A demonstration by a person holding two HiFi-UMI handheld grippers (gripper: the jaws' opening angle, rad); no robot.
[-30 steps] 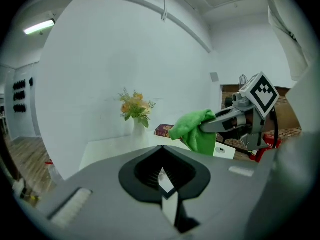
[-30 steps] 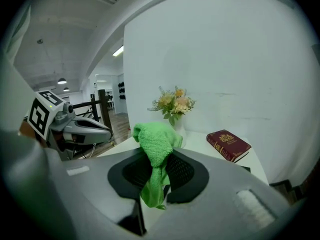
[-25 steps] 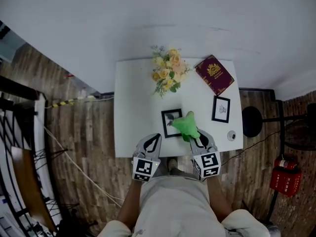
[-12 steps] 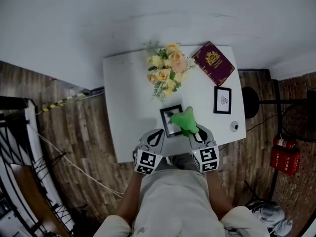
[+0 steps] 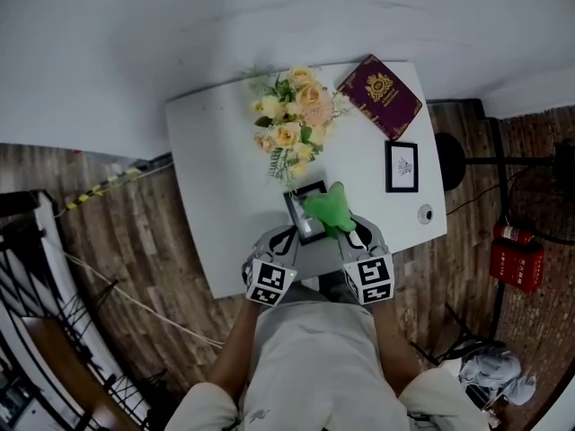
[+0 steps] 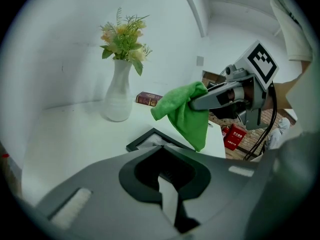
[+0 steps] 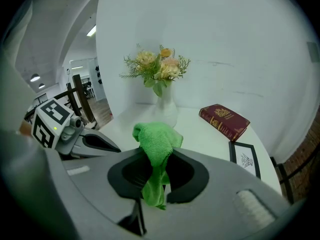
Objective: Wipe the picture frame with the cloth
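Right gripper [image 7: 156, 156] is clamped on the green cloth [image 7: 156, 139]. A wad sticks out past the tips and a tail hangs down inside the opening. Left gripper [image 6: 165, 151] has its jaws pressed together w/ nothing visible btwn them. It's parked just short of the near corner of the black frame [image 5: 301, 218]. Can't tell if the tips touch it.

Frame lies flat on the white table [image 5: 216, 178], close to the near edge, right in front of both grippers. The cloth wad hangs over its right half, and contact w/ the glass isn't clear from any angle.

Risks, as I see them from here:
- Frame looks light and nothing seems to pin it. A sideways swipe could just push it along, maybe off the near edge, unless the left gripper presses on it first.
- Only a small bunch of cloth is out front. Pressing too steeply could put the hard jaw tips on the glass instead of fabric, and that could scratch it.
- Grip on the cloth is a narrow pinch, so drag on the surface could pull it loose.
- The vase of flowers [image 5: 292, 124] stands just beyond the frame. A long forward stroke, or a shoved frame, could knock it over. The 2nd small frame [image 5: 402, 165] and the red book [image 5: 379, 95] sit off to the right, less exposed.
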